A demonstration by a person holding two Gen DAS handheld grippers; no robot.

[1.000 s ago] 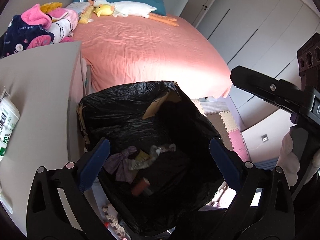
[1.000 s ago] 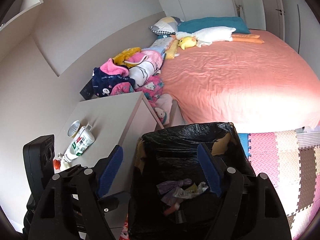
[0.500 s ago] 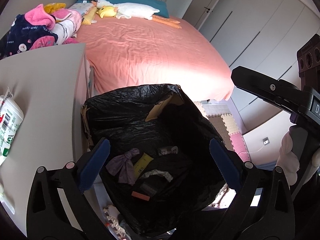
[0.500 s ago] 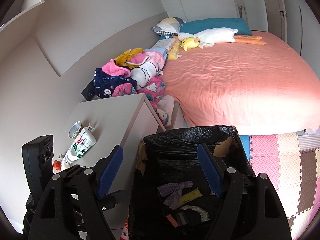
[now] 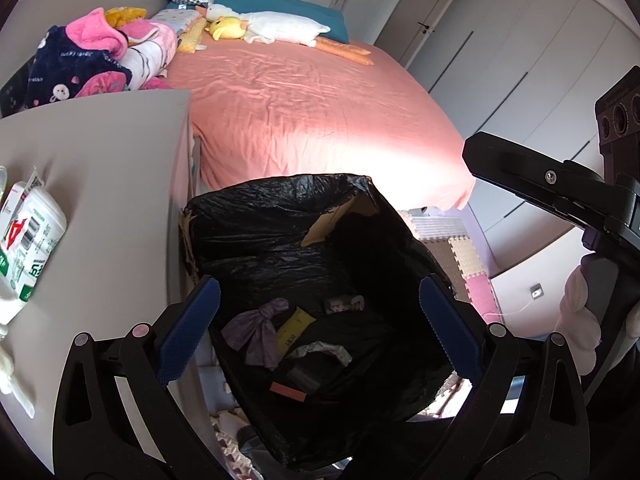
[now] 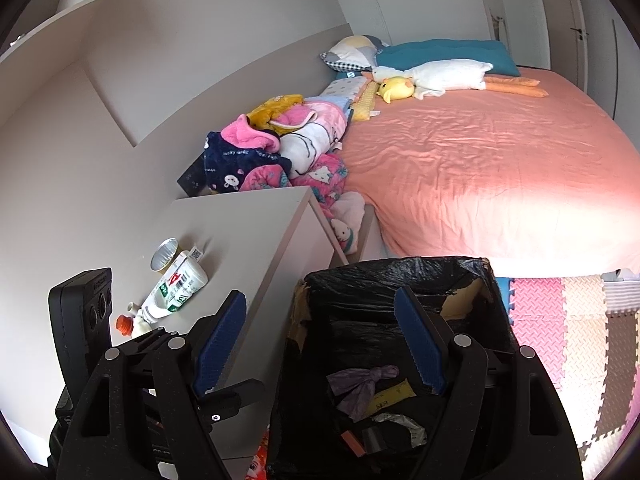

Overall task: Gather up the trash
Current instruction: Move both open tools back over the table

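Note:
A box lined with a black trash bag (image 5: 280,220) (image 6: 384,280) stands beside the grey nightstand (image 5: 100,168) (image 6: 248,232). Inside lie a purple knotted scrap (image 5: 256,328) (image 6: 360,384), a yellow wrapper (image 5: 292,330), crumpled foil (image 5: 324,350) and a red piece (image 5: 288,392). My left gripper (image 5: 316,324) is open and empty above the bag's mouth. My right gripper (image 6: 320,344) is open and empty over the bag's left rim. On the nightstand lie a white-green bottle (image 6: 176,286) (image 5: 28,240), a foil cup (image 6: 164,254) and an orange cap (image 6: 123,324).
A bed with a pink sheet (image 6: 480,168) fills the far side, with plush toys (image 6: 432,76) and piled clothes (image 6: 264,152). Coloured foam mats (image 6: 568,320) cover the floor at right. Wardrobe doors (image 5: 500,52) line the far wall.
Trash that was dropping from the left gripper has settled at the bag's bottom. Both grippers have drawn back slightly, so the bag sits lower in both views.

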